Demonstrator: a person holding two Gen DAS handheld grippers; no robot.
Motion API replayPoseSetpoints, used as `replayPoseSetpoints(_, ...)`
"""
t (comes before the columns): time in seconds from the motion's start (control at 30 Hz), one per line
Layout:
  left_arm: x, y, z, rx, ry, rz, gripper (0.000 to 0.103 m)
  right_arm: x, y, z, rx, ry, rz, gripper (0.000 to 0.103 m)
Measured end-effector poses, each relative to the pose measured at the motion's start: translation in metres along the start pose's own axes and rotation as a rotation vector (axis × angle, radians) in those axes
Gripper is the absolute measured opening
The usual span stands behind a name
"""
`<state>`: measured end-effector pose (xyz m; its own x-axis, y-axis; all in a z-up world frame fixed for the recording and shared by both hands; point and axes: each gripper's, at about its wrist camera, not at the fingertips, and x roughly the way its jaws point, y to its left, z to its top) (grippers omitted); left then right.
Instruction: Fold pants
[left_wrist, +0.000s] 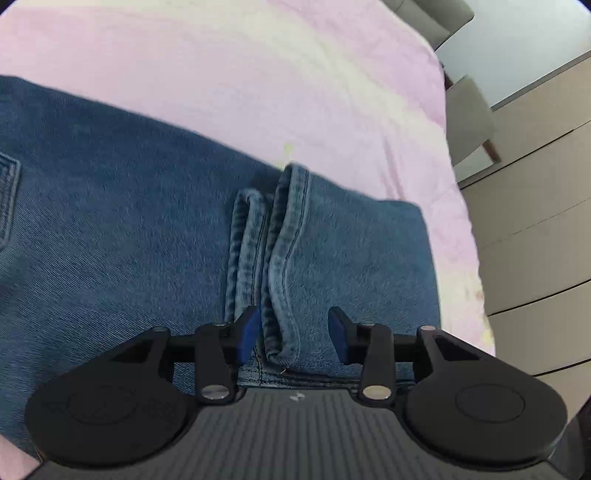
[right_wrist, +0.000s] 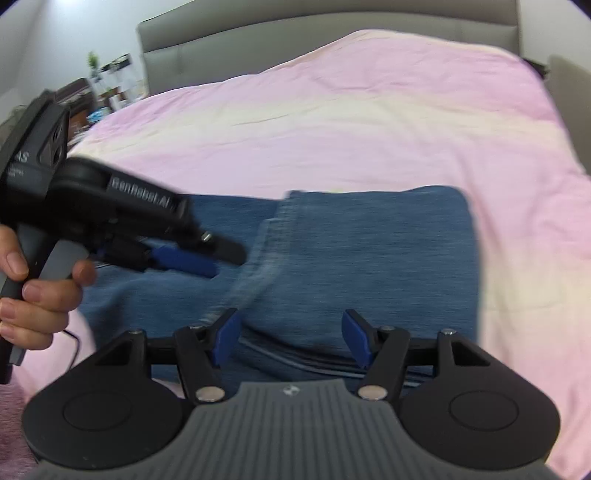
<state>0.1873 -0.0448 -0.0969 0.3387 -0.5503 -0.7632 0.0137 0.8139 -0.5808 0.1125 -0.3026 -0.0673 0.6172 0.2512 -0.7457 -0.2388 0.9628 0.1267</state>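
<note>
On pink bedspread (left_wrist: 295, 81), folded blue pants (left_wrist: 129, 229) lie flat, 2 hems (left_wrist: 269, 258) stacked at center. L gripper (left_wrist: 293, 332) released, jaws apart astride hems, nothing pinched. R gripper (right_wrist: 290, 338) released over denim. Grey headboard (right_wrist: 332, 22) at 12; drawers (left_wrist: 535, 221) at 3.

A bed (right_wrist: 369, 122) under a pink sheet (left_wrist: 258, 74) carries folded blue jeans (left_wrist: 129, 221).

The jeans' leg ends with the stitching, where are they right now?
In the left wrist view the leg hems lie folded across the middle of the jeans on the pink bedspread, right ahead of the open left tool.
</note>
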Motion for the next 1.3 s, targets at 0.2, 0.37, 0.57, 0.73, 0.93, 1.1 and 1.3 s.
replayPoseSetpoints(0.2,0.019,0.001,-0.010,-0.005,0.026,0.063,0.020,-0.013,-0.044,-0.010,0.105,-0.007,-0.085,0.059)
replayPoseSetpoints(0.37,-0.027,-0.020,-0.020,0.073,-0.137,0.040,0.013,-0.024,-0.077,-0.014,0.161,-0.010,-0.143,0.046)
replayPoseSetpoints(0.57,-0.050,-0.020,-0.038,0.074,-0.163,0.075,0.012,-0.029,-0.095,-0.013,0.195,-0.021,-0.130,0.018)
replayPoseSetpoints(0.73,-0.016,0.011,-0.052,0.003,-0.085,0.141,0.012,-0.014,-0.080,-0.007,0.130,-0.001,-0.072,0.010)
replayPoseSetpoints(0.93,-0.009,0.026,-0.049,-0.028,-0.068,0.118,0.013,0.043,-0.073,-0.012,0.105,0.173,-0.099,0.009)
replayPoseSetpoints(1.1,-0.024,0.032,-0.044,0.009,-0.109,0.076,0.045,0.064,-0.076,-0.010,0.101,0.232,-0.148,0.008)
replayPoseSetpoints(1.3,-0.009,0.039,-0.031,0.020,-0.059,0.047,0.060,0.069,-0.088,-0.013,0.156,0.246,-0.138,0.007)
